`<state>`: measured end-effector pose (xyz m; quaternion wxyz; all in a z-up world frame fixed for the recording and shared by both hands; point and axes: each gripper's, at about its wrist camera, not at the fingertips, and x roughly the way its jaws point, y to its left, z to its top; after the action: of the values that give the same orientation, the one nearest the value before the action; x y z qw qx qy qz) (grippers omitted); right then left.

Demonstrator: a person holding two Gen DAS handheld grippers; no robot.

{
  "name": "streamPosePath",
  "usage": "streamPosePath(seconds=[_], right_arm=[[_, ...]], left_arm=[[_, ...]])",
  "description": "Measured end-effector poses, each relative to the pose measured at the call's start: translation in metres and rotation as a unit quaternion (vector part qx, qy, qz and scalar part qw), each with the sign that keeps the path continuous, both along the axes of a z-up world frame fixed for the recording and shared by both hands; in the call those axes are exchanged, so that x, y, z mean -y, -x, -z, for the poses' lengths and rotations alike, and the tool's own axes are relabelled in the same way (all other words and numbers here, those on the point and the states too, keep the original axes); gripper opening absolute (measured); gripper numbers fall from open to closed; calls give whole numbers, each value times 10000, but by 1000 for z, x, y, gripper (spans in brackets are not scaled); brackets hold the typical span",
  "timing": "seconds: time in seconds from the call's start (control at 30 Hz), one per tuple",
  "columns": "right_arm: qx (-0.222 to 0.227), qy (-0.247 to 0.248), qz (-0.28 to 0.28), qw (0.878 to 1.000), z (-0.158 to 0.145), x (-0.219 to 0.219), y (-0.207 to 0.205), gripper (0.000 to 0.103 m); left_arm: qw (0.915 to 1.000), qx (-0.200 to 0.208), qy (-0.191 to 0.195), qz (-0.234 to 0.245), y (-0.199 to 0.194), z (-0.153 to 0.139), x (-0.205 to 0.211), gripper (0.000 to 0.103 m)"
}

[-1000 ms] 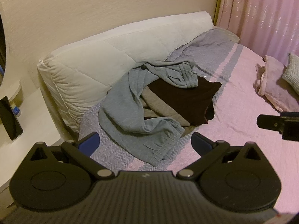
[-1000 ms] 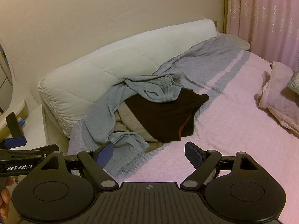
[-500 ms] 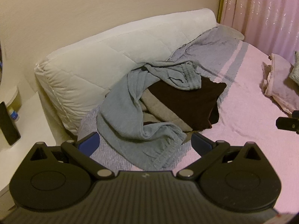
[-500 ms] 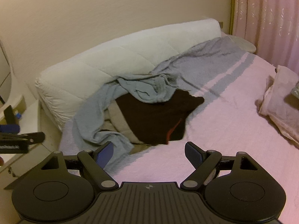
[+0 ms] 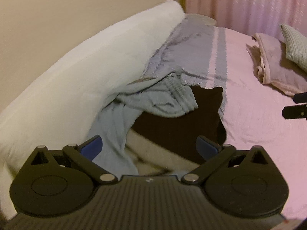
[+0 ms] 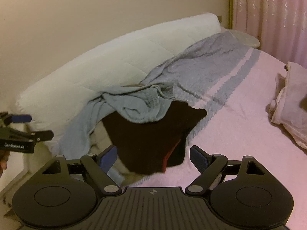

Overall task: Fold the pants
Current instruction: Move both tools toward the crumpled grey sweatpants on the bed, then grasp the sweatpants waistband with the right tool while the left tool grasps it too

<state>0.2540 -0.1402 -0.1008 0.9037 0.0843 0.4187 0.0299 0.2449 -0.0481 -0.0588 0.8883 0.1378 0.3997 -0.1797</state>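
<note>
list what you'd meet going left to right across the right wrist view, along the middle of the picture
left gripper → white quilted cushion → light blue pants → dark garment → blue-grey band of the bedspread → pink bedspread → folded pink cloth

Your left gripper [image 5: 149, 146] and right gripper [image 6: 153, 157] share one build: a matte black ribbed housing with a small round emblem at its front edge, two round black discs flanking it, and angled black linkage arms pinned with silver rivets. The fingers [image 5: 91, 146] wear blue pads. Seen from the right wrist, the left gripper's side carries white "GenRobot.AI" lettering [image 6: 14, 145].
</note>
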Motion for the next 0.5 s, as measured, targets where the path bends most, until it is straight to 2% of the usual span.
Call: streamPosePath(seconds=[0.2,0.3,0.5], right_arm=[[-97,-133,241,9996,51,-6,-92,80],[-174,-255,358,9989,83,-6,-132,74],[-427,-518,536,9963,150,-5,-193,67]], left_arm=[[9970,-41,-147,762,-110,44,14,102],[9941,-44,-166,1072,-159,64,24,102],[9891,-67,-244,1447,-221,104,38,102]])
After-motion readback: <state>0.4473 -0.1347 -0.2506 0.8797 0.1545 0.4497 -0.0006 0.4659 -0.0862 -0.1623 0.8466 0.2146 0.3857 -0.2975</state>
